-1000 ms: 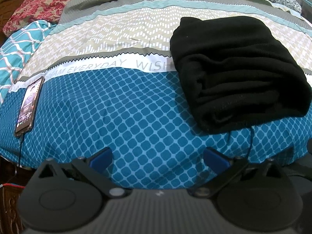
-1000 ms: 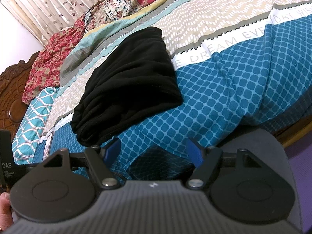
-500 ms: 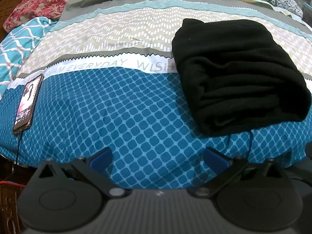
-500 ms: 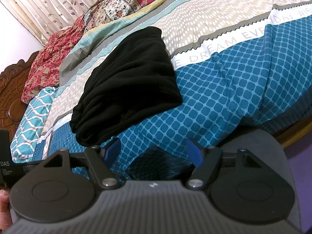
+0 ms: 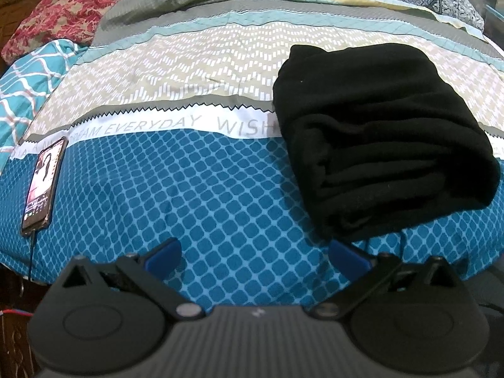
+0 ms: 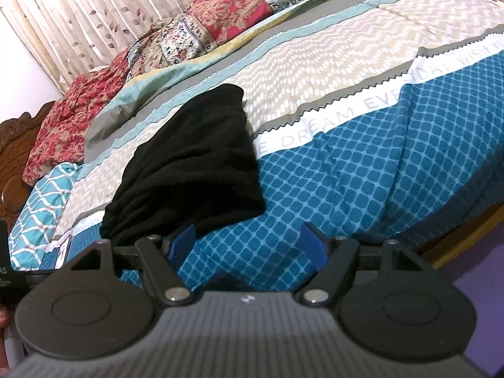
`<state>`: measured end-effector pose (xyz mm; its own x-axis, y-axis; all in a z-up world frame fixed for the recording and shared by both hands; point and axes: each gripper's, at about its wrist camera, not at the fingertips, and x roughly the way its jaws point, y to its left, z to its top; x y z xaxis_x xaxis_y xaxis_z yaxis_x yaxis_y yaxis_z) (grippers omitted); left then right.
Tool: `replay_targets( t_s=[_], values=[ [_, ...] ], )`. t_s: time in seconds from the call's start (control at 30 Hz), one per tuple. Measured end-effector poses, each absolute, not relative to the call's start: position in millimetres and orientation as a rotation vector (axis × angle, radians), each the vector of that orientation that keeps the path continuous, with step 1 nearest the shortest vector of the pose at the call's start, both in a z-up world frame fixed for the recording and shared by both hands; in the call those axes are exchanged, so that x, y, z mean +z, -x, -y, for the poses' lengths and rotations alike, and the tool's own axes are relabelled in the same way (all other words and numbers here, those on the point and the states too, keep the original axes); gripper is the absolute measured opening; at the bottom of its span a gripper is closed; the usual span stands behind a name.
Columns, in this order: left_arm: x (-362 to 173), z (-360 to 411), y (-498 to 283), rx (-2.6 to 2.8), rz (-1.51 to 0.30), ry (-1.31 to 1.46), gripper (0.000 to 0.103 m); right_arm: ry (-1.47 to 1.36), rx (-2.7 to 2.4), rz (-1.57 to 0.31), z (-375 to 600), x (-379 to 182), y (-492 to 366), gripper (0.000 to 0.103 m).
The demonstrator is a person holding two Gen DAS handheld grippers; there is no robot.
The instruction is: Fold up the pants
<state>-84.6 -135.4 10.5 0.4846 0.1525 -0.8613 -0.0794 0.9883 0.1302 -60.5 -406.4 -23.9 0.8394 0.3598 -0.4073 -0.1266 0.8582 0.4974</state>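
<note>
The black pants [image 5: 378, 145] lie folded into a thick bundle on the bed, at the right of the left wrist view. They also show in the right wrist view [image 6: 189, 163], left of centre. My left gripper [image 5: 255, 253] is open and empty, low over the blue bedspread, with the bundle just beyond its right finger. My right gripper [image 6: 249, 245] is open and empty near the bed's front edge, its left finger close to the bundle's near end.
The bedspread [image 5: 189, 189] is blue-patterned at the front, beige and grey further back. A phone [image 5: 42, 186] with a cable lies at the bed's left edge. Red floral cloths [image 6: 78, 116] are piled by the curtain [image 6: 78, 15]. A wooden headboard [image 6: 12, 157] stands at left.
Both grippers have pulled back and tilted slightly; the right view now looks further up the bed. The pants have not moved. Both grippers stay open.
</note>
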Motion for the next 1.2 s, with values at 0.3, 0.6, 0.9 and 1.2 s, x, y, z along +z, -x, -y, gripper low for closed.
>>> replay_targets(
  t_s=[0.3, 0.6, 0.9, 1.2],
  values=[
    [18.0, 133.5, 81.5, 0.148, -1.013, -0.087, 0.103, -0.466, 0.268, -0.532, 406.9, -22.8, 55.5, 0.075],
    [36.1, 151.2, 84.5, 0.088, -0.925, -0.189, 0.103, -0.461, 0.262, -0.546, 409.7, -23.2, 51.2, 0.075],
    [44.5, 157.2, 90.9, 0.008, -0.905, -0.198, 0.103, -0.455, 0.259, -0.561, 409.5, -23.8, 47.8, 0.075],
    [72.5, 166.2, 95.9, 0.036, -0.815, -0.233, 0.103, -0.396, 0.260, -0.451, 408.5, 4.0, 56.0, 0.075]
  ],
)
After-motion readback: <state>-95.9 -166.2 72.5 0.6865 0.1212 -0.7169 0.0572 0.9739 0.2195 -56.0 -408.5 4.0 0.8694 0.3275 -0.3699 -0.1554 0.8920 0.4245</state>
